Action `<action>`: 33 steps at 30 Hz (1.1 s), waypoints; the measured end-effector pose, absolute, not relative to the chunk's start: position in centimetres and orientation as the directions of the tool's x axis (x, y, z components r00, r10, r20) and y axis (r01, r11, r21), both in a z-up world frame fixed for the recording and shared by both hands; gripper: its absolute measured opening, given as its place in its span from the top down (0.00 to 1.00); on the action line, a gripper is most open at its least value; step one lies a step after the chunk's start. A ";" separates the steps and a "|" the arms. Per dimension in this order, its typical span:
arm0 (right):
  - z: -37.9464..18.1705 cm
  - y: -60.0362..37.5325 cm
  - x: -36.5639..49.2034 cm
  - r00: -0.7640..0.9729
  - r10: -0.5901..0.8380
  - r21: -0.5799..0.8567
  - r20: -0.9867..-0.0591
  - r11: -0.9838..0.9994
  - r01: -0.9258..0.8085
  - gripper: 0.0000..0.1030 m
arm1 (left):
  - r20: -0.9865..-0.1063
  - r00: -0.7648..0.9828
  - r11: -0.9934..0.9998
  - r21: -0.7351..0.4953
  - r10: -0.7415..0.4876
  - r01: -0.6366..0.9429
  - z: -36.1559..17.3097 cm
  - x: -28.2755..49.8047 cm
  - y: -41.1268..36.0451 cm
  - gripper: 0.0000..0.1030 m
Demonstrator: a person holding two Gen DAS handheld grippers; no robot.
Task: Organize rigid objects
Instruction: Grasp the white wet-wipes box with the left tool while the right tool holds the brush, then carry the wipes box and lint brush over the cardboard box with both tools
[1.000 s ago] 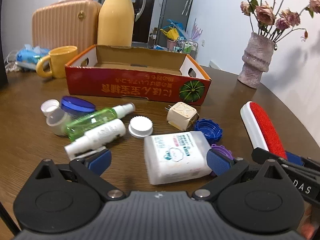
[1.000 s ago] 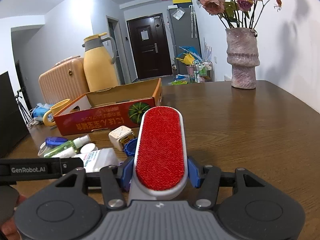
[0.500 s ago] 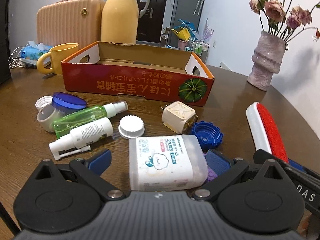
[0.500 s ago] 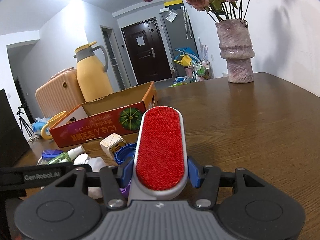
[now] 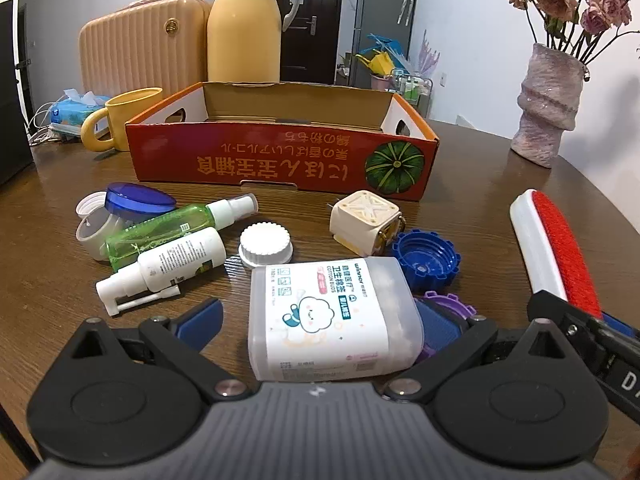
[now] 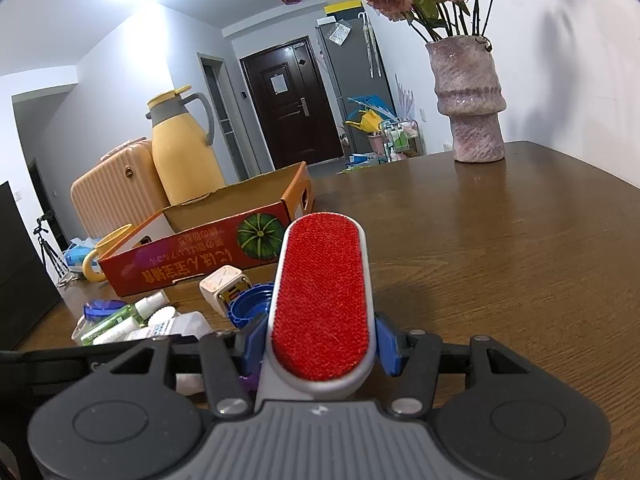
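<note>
Your right gripper (image 6: 320, 354) has its blue fingers (image 6: 386, 346) pressed on both sides of the lint brush (image 6: 322, 300), so it has hold of it; the red fuzzy face looks up and the brush sticks out ahead, above the brown worktop (image 6: 500, 260). Your left gripper (image 5: 320, 322) has its fingers (image 5: 200, 318) spread wide; the cotton bud box (image 5: 330, 312) lies flat between them; the left finger is clear of the box, and the right finger sits just beside it, but you cannot tell if it touches.

Just past the box lie a white cap (image 5: 265, 243), a cream plug (image 5: 366, 224) and a blue cap (image 5: 426, 258); a purple cap (image 5: 452, 304) peeks out beside the right finger. To the left, a white spray bottle (image 5: 168, 266) lies against a green spray bottle (image 5: 176, 228), and a blue lid (image 5: 138, 200) rests on a small white tub (image 5: 92, 234).

Behind them all stands the red cardboard box (image 5: 280, 160), open on top; a yellow mug (image 5: 120, 124), a yellow jug (image 5: 244, 24) and a peach case (image 5: 140, 46) stand behind it; a vase (image 5: 550, 104) of dry roses stands far right.
</note>
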State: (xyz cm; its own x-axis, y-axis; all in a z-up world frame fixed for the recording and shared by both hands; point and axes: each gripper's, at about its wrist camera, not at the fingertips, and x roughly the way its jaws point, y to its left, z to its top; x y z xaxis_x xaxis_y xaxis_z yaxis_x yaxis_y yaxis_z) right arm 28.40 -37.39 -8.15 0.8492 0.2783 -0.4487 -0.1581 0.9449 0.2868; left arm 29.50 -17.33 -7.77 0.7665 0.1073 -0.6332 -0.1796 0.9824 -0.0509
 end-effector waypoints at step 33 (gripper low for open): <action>-7.1 -34.4 28.2 0.842 0.275 0.253 -0.464 0.952 -0.172 0.47 | -0.553 0.833 0.992 -0.094 0.016 -0.082 -4.2 28.3 -12.3 0.20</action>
State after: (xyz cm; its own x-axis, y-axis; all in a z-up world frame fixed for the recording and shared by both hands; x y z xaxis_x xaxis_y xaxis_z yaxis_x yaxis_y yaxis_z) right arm 28.19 -34.41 -7.06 0.8420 0.2754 -0.4638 -0.1723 0.9521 0.2526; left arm 28.30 -12.26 -4.21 0.8329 0.0164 -0.5532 -0.0819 0.9922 -0.0939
